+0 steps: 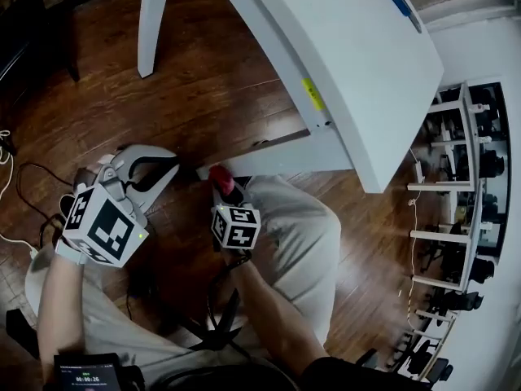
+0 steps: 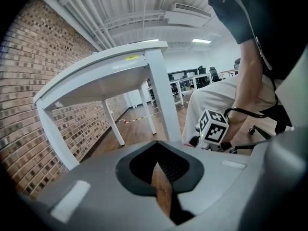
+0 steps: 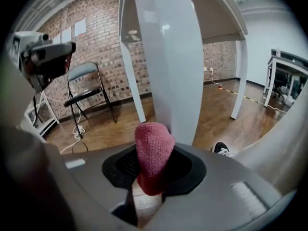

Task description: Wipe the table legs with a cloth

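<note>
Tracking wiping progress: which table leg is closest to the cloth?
The wide leg just behind the pink cloth in the right tongs; the other legs stand far back.

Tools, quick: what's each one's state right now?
Left tool: closed, holding nothing.
Right tool: closed on the pink cloth.

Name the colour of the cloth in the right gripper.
The cloth is pinkish red, best seen in the right gripper view.

Head view from above, steeply down; both gripper views low, tilted upward; table leg (image 1: 285, 161) shared by all.
</note>
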